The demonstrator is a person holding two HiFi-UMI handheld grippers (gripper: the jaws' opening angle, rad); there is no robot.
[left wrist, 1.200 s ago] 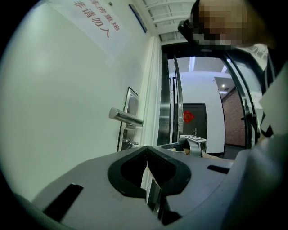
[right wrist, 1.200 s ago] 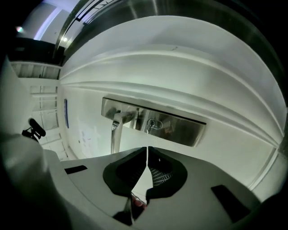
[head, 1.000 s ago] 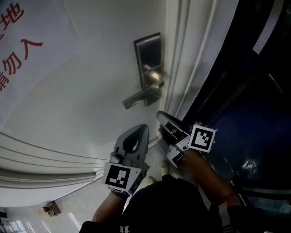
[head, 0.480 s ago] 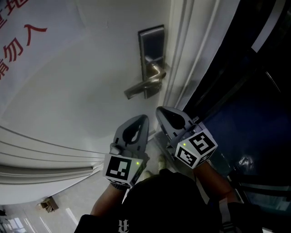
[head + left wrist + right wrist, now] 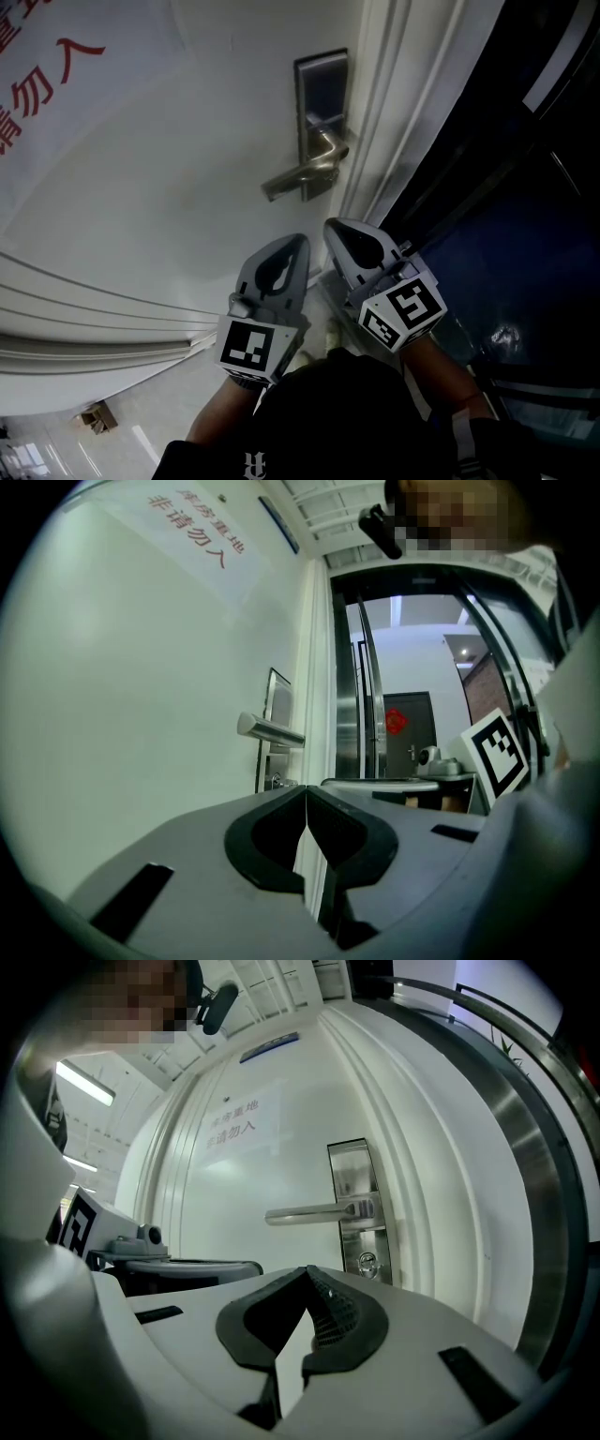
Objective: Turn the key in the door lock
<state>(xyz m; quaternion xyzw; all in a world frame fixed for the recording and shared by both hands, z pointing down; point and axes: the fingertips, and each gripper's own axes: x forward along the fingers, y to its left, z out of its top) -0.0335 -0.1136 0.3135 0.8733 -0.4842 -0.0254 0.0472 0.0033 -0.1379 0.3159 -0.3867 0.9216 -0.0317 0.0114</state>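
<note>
- Head view: a white door is seen from steeply above, with a metal lock plate and a lever handle near its right edge. The left gripper and right gripper are held side by side below the handle, well apart from the plate.
- Left gripper view: the jaws are seen pressed together with nothing between them. The lever handle is seen side-on ahead, and a small keyhole fitting sits beneath it.
- Right gripper view: these jaws are likewise closed tip to tip and empty. The lock plate is faced squarely, and the round keyhole fitting lies just below the lever handle (a key may be seated there, but it is too small to be sure).
- Handling, offered as a judgement: a key would be small, stiff, smooth metal. It is best pinched across its flat head once the jaws are opened, then rotated without being bent sideways.
</note>
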